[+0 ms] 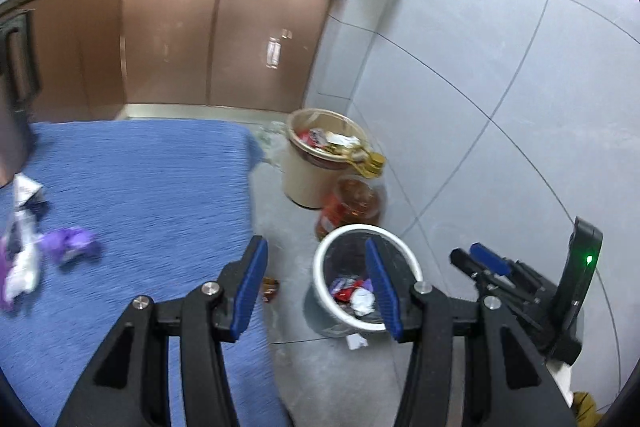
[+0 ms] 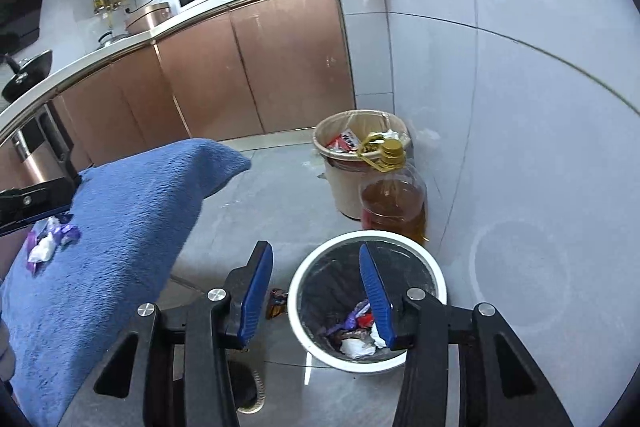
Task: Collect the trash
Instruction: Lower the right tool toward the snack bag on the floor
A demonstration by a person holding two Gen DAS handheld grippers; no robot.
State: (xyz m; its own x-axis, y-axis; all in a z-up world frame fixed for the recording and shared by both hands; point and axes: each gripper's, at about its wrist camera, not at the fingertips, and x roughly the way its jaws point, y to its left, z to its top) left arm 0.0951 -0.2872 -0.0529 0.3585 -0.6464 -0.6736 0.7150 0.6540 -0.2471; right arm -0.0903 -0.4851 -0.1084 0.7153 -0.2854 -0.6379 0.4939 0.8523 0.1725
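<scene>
A small white-rimmed bin [image 1: 416, 267] [image 2: 296, 291] stands on the floor and holds wrappers and crumpled paper [image 1: 362, 301] [image 2: 356, 345]. My left gripper [image 1: 318, 291] is open and empty, above the table's right edge and the bin. My right gripper [image 2: 318, 297] is open and empty, just above the bin's left rim; it shows in the left wrist view [image 1: 486, 263] to the bin's right. Purple and white wrappers [image 1: 68, 245] [image 2: 50, 239] lie on the blue cloth [image 1: 140, 195] [image 2: 120, 227] at the left. A brown wrapper [image 1: 270, 289] [image 2: 277, 303] lies on the floor beside the bin.
A larger beige bin [image 1: 304, 183] [image 2: 344, 187] full of trash stands by the wall, with an oil jug [image 1: 352, 207] [image 2: 394, 203] in front of it. Brown kitchen cabinets [image 1: 220, 39] [image 2: 240, 67] run behind. A white scrap [image 1: 356, 341] lies on the floor.
</scene>
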